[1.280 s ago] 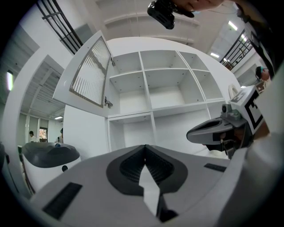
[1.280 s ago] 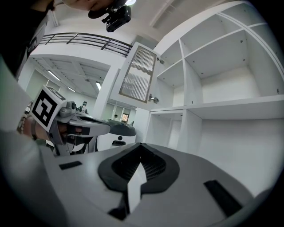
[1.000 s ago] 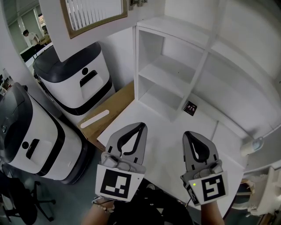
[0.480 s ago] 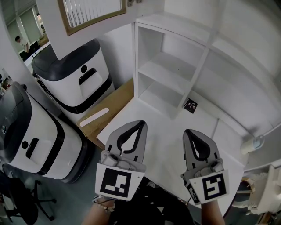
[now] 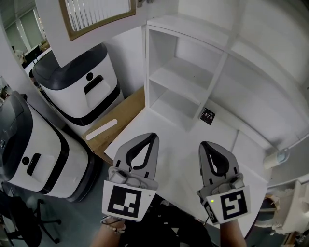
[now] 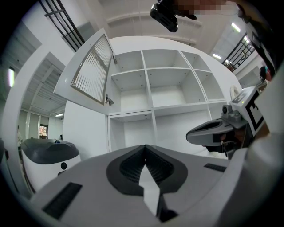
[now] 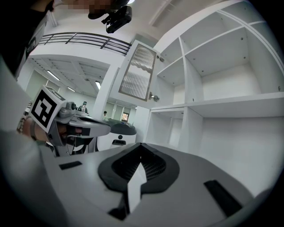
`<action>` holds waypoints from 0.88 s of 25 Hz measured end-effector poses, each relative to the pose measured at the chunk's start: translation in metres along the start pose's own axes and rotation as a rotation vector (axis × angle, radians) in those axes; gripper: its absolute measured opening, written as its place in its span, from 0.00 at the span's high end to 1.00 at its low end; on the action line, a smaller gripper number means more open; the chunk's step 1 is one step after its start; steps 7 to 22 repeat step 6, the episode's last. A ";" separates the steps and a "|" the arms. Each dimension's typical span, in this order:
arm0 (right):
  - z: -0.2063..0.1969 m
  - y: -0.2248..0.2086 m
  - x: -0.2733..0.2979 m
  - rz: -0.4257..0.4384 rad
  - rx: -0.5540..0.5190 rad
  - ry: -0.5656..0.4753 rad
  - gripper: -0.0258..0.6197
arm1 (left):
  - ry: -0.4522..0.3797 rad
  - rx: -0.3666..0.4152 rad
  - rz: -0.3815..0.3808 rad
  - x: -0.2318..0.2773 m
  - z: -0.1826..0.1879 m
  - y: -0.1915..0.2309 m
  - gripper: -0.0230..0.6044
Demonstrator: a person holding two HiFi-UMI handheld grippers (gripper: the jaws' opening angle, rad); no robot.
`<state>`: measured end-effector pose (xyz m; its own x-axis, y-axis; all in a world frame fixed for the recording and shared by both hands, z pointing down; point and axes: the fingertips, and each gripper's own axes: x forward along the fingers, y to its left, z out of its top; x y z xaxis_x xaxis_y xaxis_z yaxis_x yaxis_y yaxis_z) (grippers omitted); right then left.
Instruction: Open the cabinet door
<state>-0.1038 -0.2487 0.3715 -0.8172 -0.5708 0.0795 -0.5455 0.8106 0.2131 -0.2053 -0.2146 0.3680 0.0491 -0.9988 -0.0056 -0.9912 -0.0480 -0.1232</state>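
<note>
White cabinet (image 5: pixel 183 79), slatted door (image 5: pixel 99 14) wide open; left gripper (image 5: pixel 155 136) and right gripper (image 5: pixel 206 144), jaws together, empty.

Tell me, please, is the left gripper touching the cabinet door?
Apart. The left gripper view shows the door swung open up at left, well clear of the left gripper, whose jaws are shut.

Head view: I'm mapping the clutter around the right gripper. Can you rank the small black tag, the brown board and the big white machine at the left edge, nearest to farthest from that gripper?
From the right gripper:
1. The small black tag, just ahead of its tips.
2. The brown board, off to the left.
3. The big white machine, at the far left.
</note>
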 end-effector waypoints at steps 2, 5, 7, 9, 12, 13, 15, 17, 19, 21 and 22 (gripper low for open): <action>0.000 -0.001 0.000 -0.001 0.001 -0.004 0.96 | 0.000 -0.002 0.000 0.001 -0.001 0.000 0.96; 0.000 -0.001 0.001 -0.001 0.001 -0.007 0.96 | -0.003 -0.007 0.000 0.003 0.000 0.000 0.96; 0.000 -0.001 0.002 0.000 0.000 -0.007 0.96 | -0.004 -0.009 0.000 0.003 0.000 0.000 0.96; 0.000 -0.001 0.002 0.000 0.000 -0.007 0.96 | -0.004 -0.009 0.000 0.003 0.000 0.000 0.96; 0.000 -0.001 0.002 0.000 0.000 -0.007 0.96 | -0.004 -0.009 0.000 0.003 0.000 0.000 0.96; 0.000 -0.001 0.002 0.000 0.000 -0.007 0.96 | -0.004 -0.009 0.000 0.003 0.000 0.000 0.96; 0.000 -0.001 0.002 0.000 0.000 -0.007 0.96 | -0.004 -0.009 0.000 0.003 0.000 0.000 0.96; 0.000 -0.001 0.002 0.000 0.000 -0.007 0.96 | -0.004 -0.009 0.000 0.003 0.000 0.000 0.96; 0.000 -0.001 0.002 0.000 0.000 -0.007 0.96 | -0.004 -0.009 0.000 0.003 0.000 0.000 0.96; 0.000 -0.001 0.002 0.000 0.000 -0.007 0.96 | -0.004 -0.009 0.000 0.003 0.000 0.000 0.96; 0.000 -0.001 0.002 0.000 0.000 -0.007 0.96 | -0.004 -0.009 0.000 0.003 0.000 0.000 0.96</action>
